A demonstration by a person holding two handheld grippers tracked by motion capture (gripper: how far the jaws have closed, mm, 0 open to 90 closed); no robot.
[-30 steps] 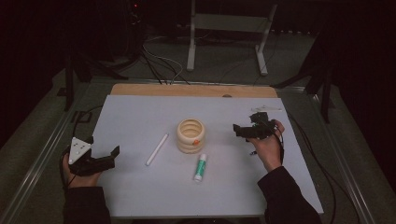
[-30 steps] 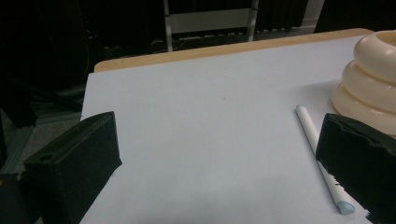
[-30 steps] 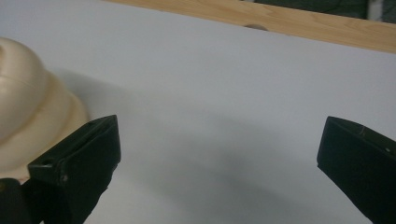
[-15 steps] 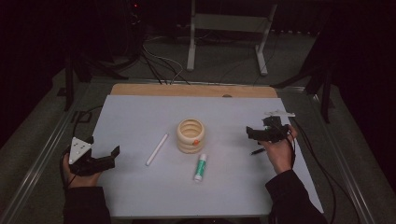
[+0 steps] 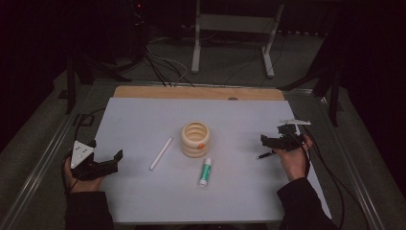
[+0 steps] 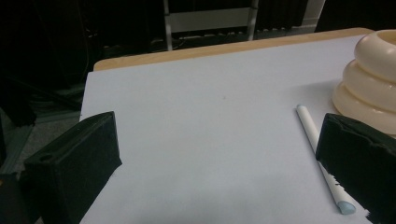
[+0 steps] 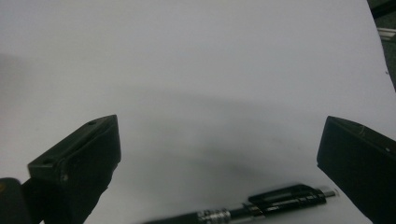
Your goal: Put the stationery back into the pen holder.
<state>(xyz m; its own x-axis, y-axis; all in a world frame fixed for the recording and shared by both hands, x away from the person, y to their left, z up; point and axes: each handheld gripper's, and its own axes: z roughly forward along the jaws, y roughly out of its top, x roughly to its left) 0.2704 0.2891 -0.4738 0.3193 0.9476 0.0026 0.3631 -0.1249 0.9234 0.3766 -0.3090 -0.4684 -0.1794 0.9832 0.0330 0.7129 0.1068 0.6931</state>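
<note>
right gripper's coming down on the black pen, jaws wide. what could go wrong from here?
1. The black pen lies flat on the table at the bottom edge of the right gripper view, near the right gripper but not centred between the open jaws. Closing now may clip one end or miss.
2. It is thin and round, so a jaw touching first could roll it away.
3. The right gripper's cable trails beside the table edge and could snag.

The right gripper (image 5: pixel 274 142) hovers just above a black pen (image 5: pixel 265 155) lying on the white table (image 5: pixel 239 191).
</note>
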